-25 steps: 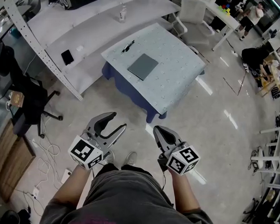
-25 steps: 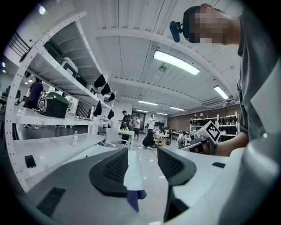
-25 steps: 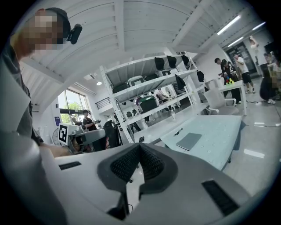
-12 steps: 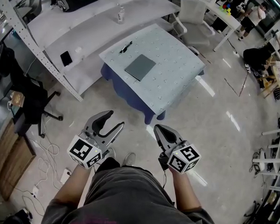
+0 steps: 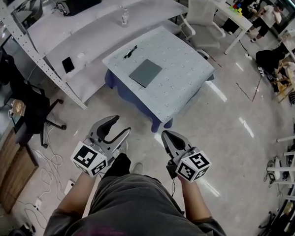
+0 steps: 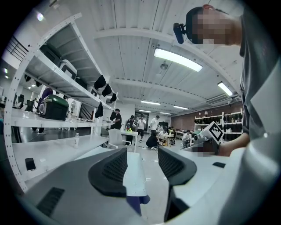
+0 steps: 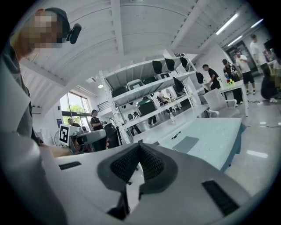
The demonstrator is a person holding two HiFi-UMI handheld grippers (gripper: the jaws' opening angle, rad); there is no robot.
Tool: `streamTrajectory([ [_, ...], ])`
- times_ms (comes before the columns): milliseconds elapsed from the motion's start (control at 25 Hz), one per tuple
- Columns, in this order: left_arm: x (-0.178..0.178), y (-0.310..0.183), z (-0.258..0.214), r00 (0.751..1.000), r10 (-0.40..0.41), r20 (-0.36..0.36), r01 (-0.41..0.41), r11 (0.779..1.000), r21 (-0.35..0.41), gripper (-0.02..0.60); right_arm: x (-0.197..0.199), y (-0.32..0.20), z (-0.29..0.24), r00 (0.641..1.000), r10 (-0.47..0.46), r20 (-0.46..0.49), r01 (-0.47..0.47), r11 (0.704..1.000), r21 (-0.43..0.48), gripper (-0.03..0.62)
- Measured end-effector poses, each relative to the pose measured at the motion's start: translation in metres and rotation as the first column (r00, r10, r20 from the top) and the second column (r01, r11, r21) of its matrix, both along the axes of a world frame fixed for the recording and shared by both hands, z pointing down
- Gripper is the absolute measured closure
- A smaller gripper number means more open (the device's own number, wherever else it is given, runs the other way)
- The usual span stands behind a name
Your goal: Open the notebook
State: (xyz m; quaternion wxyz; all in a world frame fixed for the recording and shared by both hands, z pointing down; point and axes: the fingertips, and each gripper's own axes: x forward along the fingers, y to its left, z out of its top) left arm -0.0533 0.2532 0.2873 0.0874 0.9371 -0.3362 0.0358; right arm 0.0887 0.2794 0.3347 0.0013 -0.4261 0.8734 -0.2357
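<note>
Grey notebook (image 5: 145,72) shut on table (image 5: 187,71); L tongs (image 5: 124,126) just opened, R tongs (image 5: 166,137) closed, both empty.

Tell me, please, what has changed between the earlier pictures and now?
The person has taken a step: a dark trouser leg has swung forward between the grippers. The left gripper has just been opening its fingers slightly wider, nothing between them. Nothing was taken hold of or let go. Unchanged: the right gripper shut and empty, the notebook closed on the table.
</note>
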Motion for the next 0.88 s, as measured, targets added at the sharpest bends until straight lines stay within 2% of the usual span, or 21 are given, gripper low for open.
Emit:
streamTrajectory([
  [440, 0.003, -0.046, 0.012, 1.000, 0.009, -0.018, -0.009, 1.000, -0.015, 0.364, 0.002, -0.040, 0.012, 1.000, 0.006, -0.019, -0.007, 1.000, -0.024, 0.591],
  [880, -0.007, -0.142, 0.041, 0.998, 0.054, -0.028, -0.056, 0.995, -0.078, 0.367, -0.011, -0.128, 0.034, 0.998, 0.043, -0.036, -0.046, 0.996, -0.078, 0.591],
])
